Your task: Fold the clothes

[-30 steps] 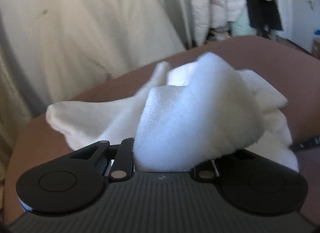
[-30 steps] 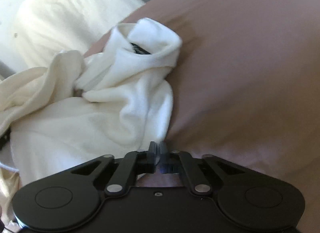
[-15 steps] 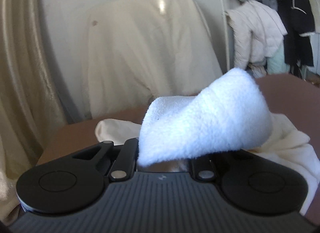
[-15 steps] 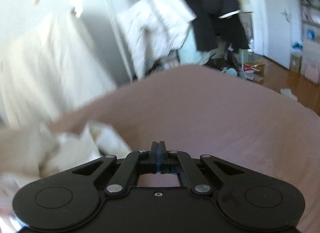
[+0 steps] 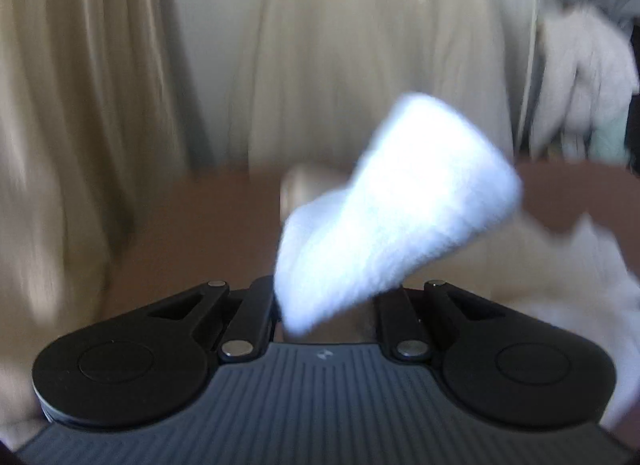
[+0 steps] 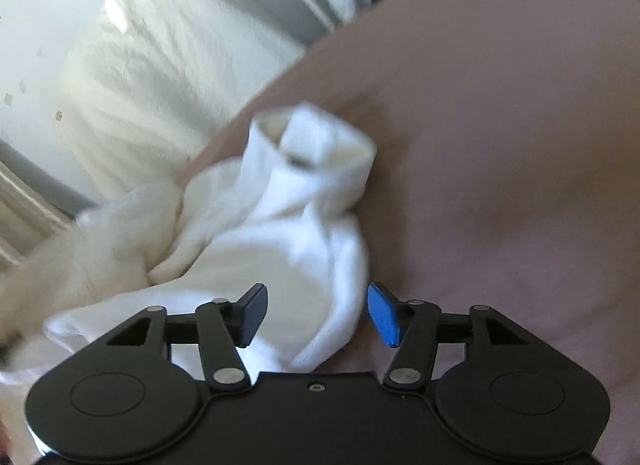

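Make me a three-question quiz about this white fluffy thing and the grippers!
1. Where does the white garment lie?
A. on the brown surface
B. in a basket
C. on a chair

2. What colour is the pad on the right gripper?
A. red
B. blue
C. green

3. What is the left gripper doing?
A. standing wide open
B. gripping a cup
C. gripping a fold of the white cloth

Answers:
1 A, the cloth rests on brown.
2 B, one pad shows bright blue.
3 C, fluffy cloth rises from between its fingers.
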Tool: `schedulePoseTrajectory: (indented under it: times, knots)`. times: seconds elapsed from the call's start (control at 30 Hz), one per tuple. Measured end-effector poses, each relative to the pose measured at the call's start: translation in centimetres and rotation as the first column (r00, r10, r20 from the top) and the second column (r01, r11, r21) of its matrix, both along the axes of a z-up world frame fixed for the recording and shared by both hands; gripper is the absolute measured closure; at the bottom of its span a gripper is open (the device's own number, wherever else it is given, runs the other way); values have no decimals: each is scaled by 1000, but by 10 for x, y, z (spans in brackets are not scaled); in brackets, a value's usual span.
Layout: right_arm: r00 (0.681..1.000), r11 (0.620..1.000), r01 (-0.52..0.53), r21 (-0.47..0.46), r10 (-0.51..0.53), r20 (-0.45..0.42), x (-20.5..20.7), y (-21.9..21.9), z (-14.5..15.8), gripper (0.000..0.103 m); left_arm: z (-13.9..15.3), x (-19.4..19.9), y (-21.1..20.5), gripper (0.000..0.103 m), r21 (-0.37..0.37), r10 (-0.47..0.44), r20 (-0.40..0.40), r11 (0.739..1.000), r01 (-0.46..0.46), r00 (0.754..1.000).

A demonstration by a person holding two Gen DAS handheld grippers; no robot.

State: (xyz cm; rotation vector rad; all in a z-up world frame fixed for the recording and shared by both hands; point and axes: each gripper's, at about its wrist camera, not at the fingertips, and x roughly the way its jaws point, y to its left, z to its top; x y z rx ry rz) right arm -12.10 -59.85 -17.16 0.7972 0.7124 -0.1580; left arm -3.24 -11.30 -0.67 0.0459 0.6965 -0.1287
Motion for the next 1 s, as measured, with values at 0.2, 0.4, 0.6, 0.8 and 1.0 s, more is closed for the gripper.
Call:
schedulePoseTrajectory:
  times: [0.2, 0.4, 0.6, 0.8, 1.0]
  knots:
    - [998, 997, 54, -62, -56, -39, 41, 4, -38, 23, -53, 19, 19, 91, -208, -45, -344, 978, -29, 938]
    - [999, 982, -22, -187, 29, 36, 72, 24, -51, 73, -57, 41, -15, 92, -57, -11, -214, 998, -1, 977]
    - [997, 858, 36, -513, 2, 73, 102, 30, 59, 94, -20, 33, 1, 94, -83, 8, 97, 997, 0, 995]
    - [956, 533, 291, -795, -121, 269, 71, 3, 210, 92, 34, -40, -9, 93, -229, -118, 320, 953, 198, 940]
    - [924, 589, 128, -798, -362, -119, 41, -63, 144, 42, -62, -54, -102, 92, -99, -375, -199, 927, 362, 906]
